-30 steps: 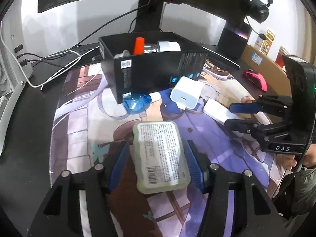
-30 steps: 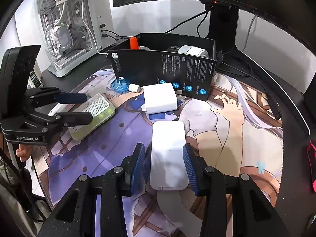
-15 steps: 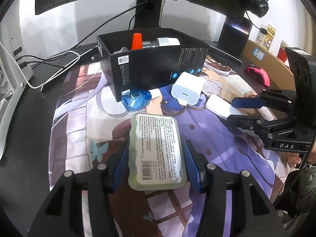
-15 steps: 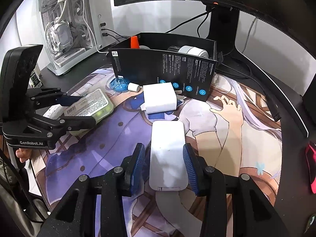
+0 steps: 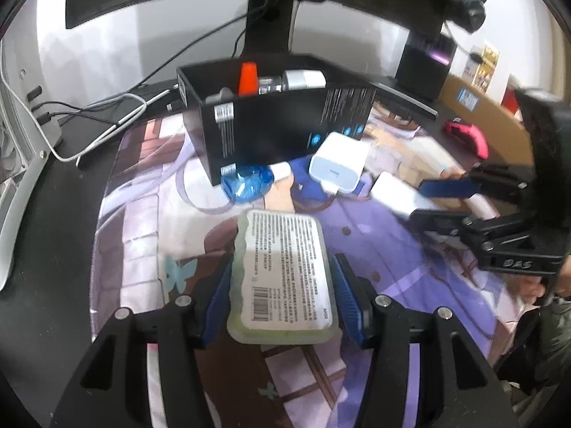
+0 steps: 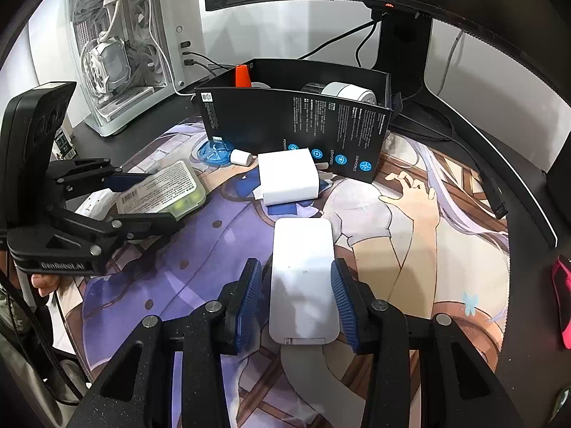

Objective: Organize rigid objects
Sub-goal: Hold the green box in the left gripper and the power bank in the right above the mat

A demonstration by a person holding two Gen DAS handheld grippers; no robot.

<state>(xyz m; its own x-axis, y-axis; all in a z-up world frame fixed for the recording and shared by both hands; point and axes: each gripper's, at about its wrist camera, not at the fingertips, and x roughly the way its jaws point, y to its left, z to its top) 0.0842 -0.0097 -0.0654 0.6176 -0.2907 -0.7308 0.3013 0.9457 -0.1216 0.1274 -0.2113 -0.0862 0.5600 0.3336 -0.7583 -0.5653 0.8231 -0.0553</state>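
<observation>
Blue ribbed pads close on each held thing. The left tongs [image 5: 282, 299] grip a pale green case [image 5: 282, 271] with a printed label by its two long sides, raised a little off the printed mat [image 5: 142, 235]. The right tongs [image 6: 298, 303] pinch a flat white slab [image 6: 303, 278] near its rear end, the jaws narrowed to its width.

The left wrist view alone shows the case's barcode, the headphones [image 5: 467, 7] hanging at the far right, and the white cable [image 5: 100, 135] trailing over the counter's left edge. The right wrist view alone shows the white computer tower [image 6: 121, 53] at the far left corner and the yellow-green contents at the case's open side. Both show the black box [image 6: 296, 121] at the back of the mat with an orange cap [image 6: 242, 75] standing in it, a white charger [image 6: 287, 176] just before its front wall, and a blue crumpled wrapper [image 5: 246, 182] touching its left corner.

Against a second ago, the green case sits higher and nearer the box, its far end tipped up; the left tongs have lifted it. The white slab has barely shifted in the right tongs.
</observation>
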